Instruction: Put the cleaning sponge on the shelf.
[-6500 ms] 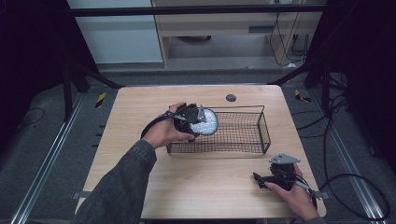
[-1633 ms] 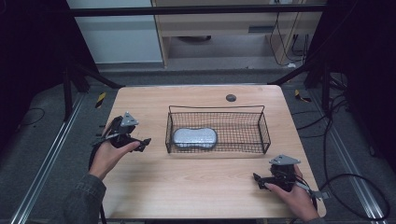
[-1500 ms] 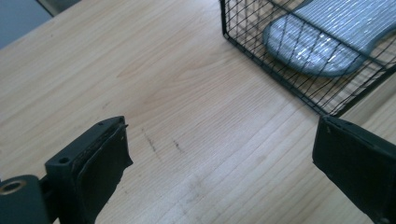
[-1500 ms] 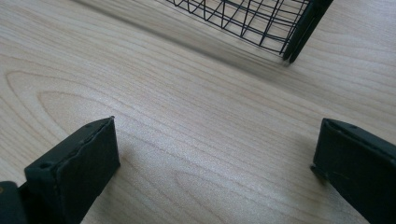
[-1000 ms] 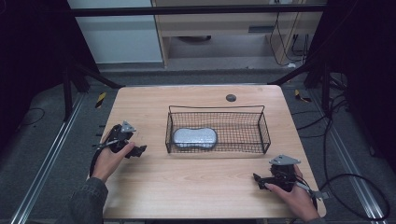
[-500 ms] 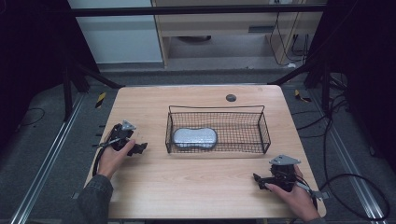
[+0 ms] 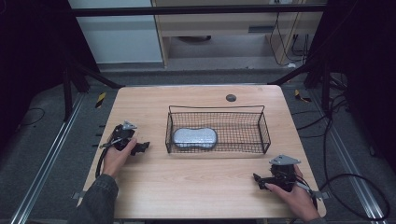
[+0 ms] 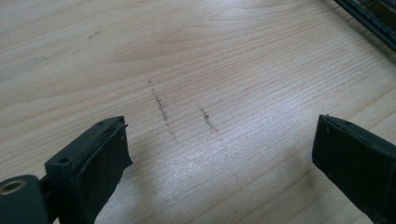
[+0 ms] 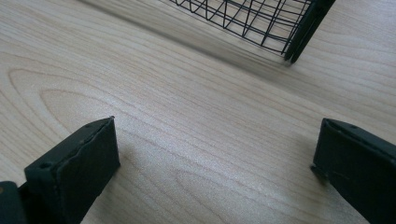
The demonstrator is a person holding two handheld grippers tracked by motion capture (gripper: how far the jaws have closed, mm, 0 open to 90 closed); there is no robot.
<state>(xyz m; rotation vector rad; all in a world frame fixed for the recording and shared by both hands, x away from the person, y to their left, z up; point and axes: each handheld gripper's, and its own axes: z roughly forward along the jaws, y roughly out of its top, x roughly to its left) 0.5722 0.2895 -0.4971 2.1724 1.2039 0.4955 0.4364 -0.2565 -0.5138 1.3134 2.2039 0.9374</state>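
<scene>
A black wire basket point(image 7: 261, 126) stands in the middle of the wooden table point(image 7: 196, 186). A silvery grey oblong pouch point(image 7: 194, 138) lies inside it at its left end. My left gripper point(image 7: 144, 148) rests low over the table left of the basket, jaws wide apart with bare wood between them point(image 8: 219, 154). A corner of the basket point(image 8: 369, 18) shows at the top right of the left gripper view. My right gripper point(image 7: 258, 178) sits near the table's front right, open over bare wood point(image 9: 215, 158), with the basket's corner point(image 9: 299, 42) just ahead.
A small dark round disc point(image 7: 230, 98) lies near the table's far edge. Metal rails and cables run along the floor on both sides. A cabinet stands beyond the table.
My left hand has drawn back from the basket to the table's left side and sunk toward the wood. The pouch stays in the basket. My right gripper has kept still.
</scene>
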